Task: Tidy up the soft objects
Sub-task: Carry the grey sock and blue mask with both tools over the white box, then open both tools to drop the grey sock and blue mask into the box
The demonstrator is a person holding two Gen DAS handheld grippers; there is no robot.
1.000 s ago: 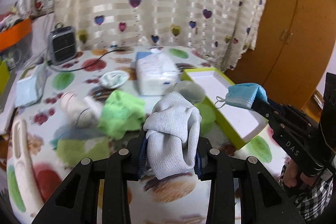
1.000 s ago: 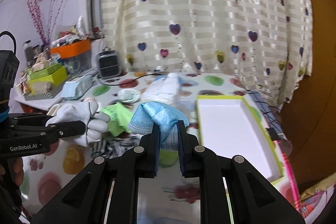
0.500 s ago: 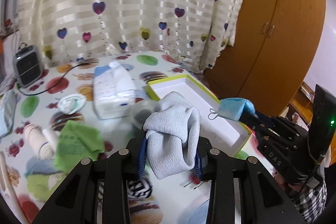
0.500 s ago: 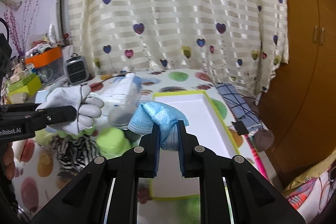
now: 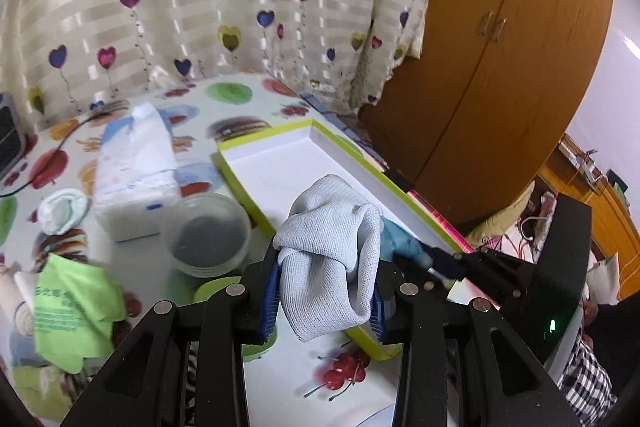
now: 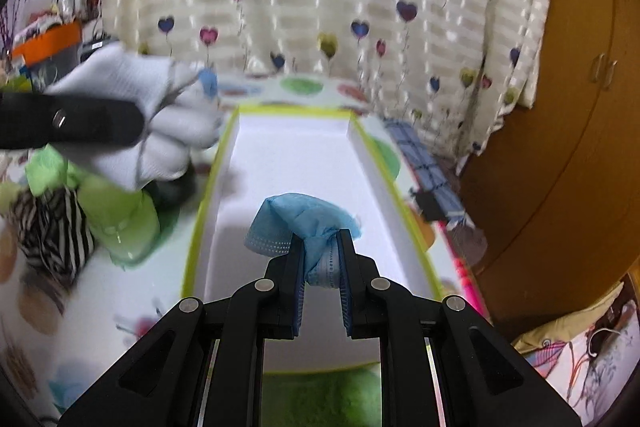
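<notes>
My left gripper [image 5: 325, 259] is shut on a bunched grey-white knit glove [image 5: 328, 255], held above the near rim of a white box with a lime-green edge [image 5: 272, 163]. My right gripper [image 6: 320, 247] is shut on a crumpled blue face mask [image 6: 300, 217] and hangs low over the inside of the same box [image 6: 296, 155]. In the left wrist view the mask [image 5: 402, 245] peeks out just right of the glove, with the right gripper's black body behind it. In the right wrist view the glove [image 6: 160, 115] sits at the left, beside the box's left wall.
On the fruit-print tablecloth lie a tissue pack [image 5: 136, 163], a clear round dish [image 5: 208, 235], a green cloth [image 5: 72, 303], a zebra-striped cloth [image 6: 52, 231], a green cup [image 6: 128, 223] and a small white roll [image 5: 62, 211]. A heart-print curtain and a wooden wardrobe [image 5: 500, 67] stand behind.
Both grippers have swung right, toward the white box, each keeping its grip. The right one also sank until the mask hangs just above the box floor. The glove now overlaps the box's near rim.
</notes>
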